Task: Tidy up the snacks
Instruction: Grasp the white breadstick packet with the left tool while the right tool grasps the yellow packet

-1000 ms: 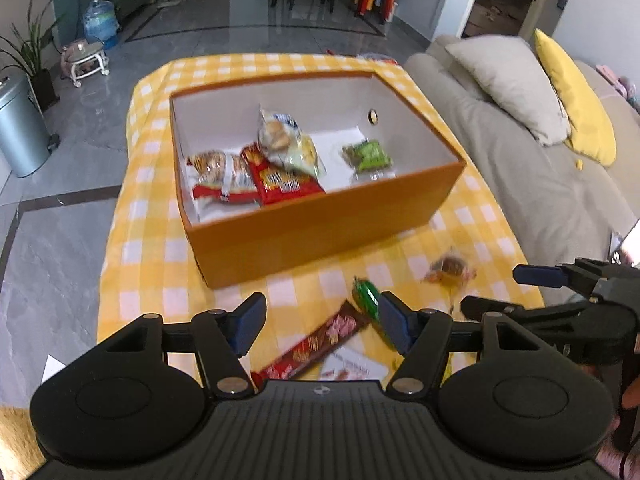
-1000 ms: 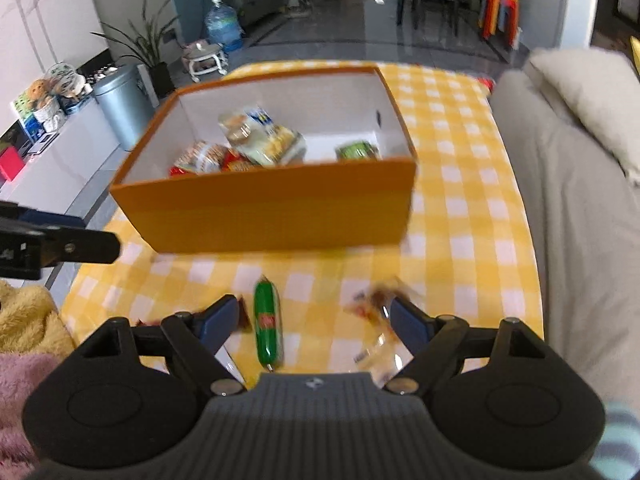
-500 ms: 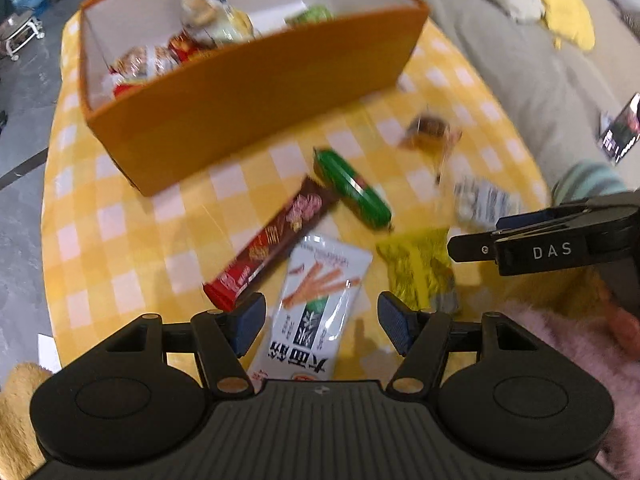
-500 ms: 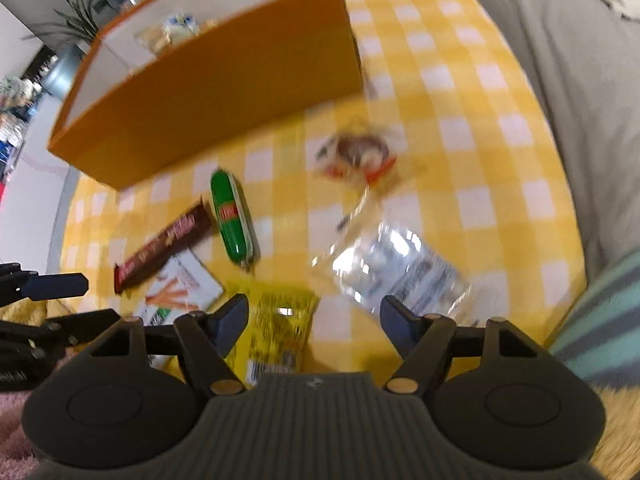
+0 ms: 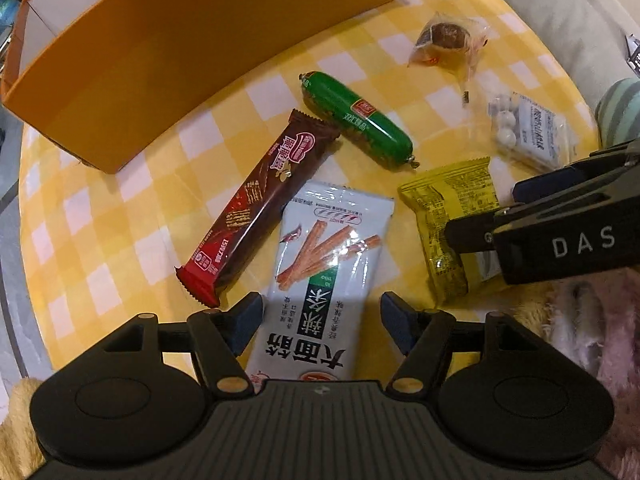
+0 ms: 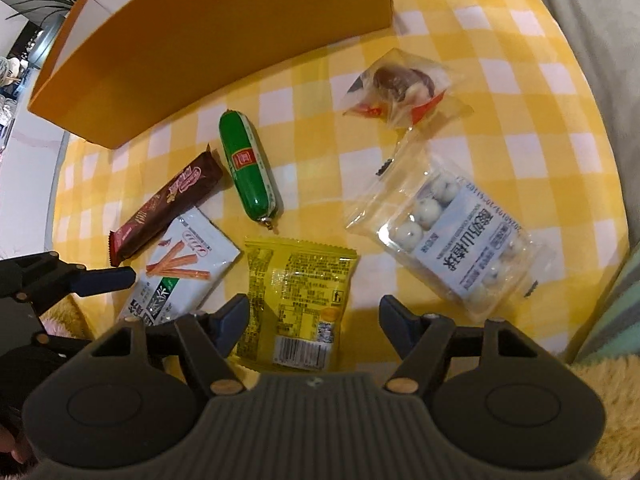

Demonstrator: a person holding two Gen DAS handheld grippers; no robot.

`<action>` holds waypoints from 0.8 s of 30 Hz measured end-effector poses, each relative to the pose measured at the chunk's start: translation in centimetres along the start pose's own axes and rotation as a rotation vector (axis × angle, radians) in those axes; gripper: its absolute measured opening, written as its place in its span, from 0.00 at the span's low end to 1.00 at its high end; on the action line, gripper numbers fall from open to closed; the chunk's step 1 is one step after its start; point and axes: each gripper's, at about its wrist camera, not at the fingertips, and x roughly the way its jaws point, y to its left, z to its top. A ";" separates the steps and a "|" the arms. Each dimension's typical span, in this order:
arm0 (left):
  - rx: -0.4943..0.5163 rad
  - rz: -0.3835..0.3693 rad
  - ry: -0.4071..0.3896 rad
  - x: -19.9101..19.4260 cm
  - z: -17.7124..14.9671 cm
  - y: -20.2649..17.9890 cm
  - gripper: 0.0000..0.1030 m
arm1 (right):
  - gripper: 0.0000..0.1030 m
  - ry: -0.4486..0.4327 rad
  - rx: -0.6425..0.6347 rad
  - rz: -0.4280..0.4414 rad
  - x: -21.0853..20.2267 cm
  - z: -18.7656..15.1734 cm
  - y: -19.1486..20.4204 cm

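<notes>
The left hand-held gripper [image 5: 322, 326] is wide open over the white snack bag [image 5: 320, 280] at 6 o'clock on the table [image 5: 120, 200], its jaws having just widened, so lower it straight and squeeze both edges gently.

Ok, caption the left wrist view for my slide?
Open left gripper straddling a white breadstick packet on the yellow checked tablecloth, orange box behind.

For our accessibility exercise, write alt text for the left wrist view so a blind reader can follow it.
The open left gripper hangs over a white breadstick packet on a yellow checked tablecloth. Around it lie a brown wafer bar, green sausage and yellow packet, with an orange box behind.
</notes>
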 end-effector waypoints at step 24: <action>0.009 0.000 -0.024 0.2 -0.1 0.1 0.62 | 0.59 -0.002 -0.175 -0.214 2.9 -0.7 6.3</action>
